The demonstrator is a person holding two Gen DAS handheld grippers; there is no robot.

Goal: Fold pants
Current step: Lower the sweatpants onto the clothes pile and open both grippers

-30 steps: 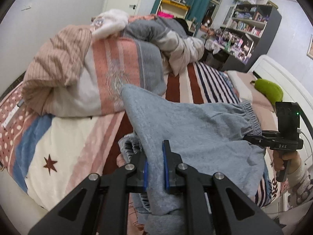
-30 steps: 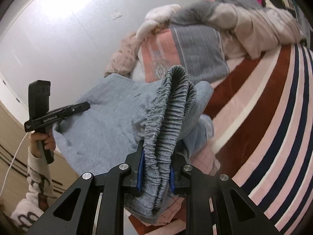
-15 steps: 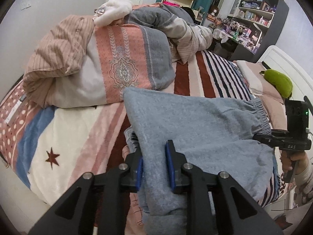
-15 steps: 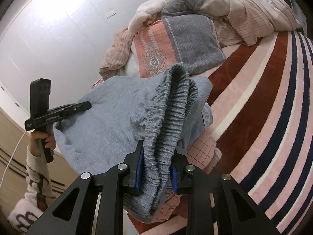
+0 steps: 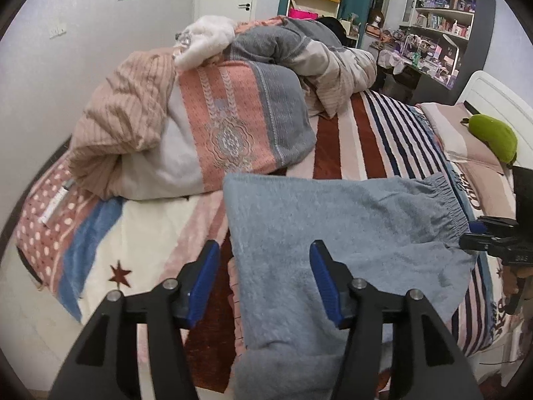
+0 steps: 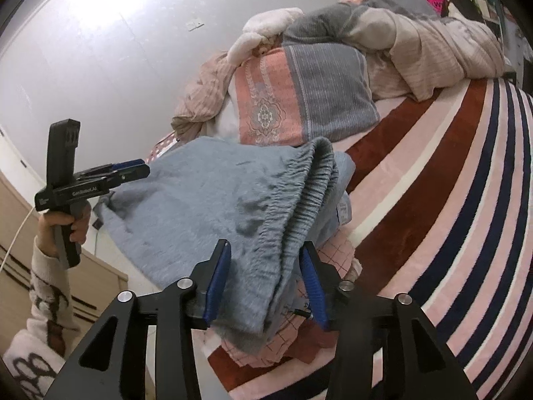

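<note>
Grey pants (image 5: 336, 233) lie folded on the striped bed (image 6: 449, 173); left gripper (image 5: 265, 276) and right gripper (image 6: 263, 278) both gape, cloth loose between fingers; handle at nine o'clock reads "GenRobot.AI"; pillow (image 5: 233, 130) at twelve.

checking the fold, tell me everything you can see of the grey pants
The grey pants are soft, fleecy grey-blue fabric with a ribbed elastic waistband. They lie folded over on the striped blanket, atop a pink checked garment. One edge drapes over the bed's near side. The left gripper and right gripper both stand open around the fabric, fingers apart, so neither is clamping it. The waistband is bunched and doubled.
</note>
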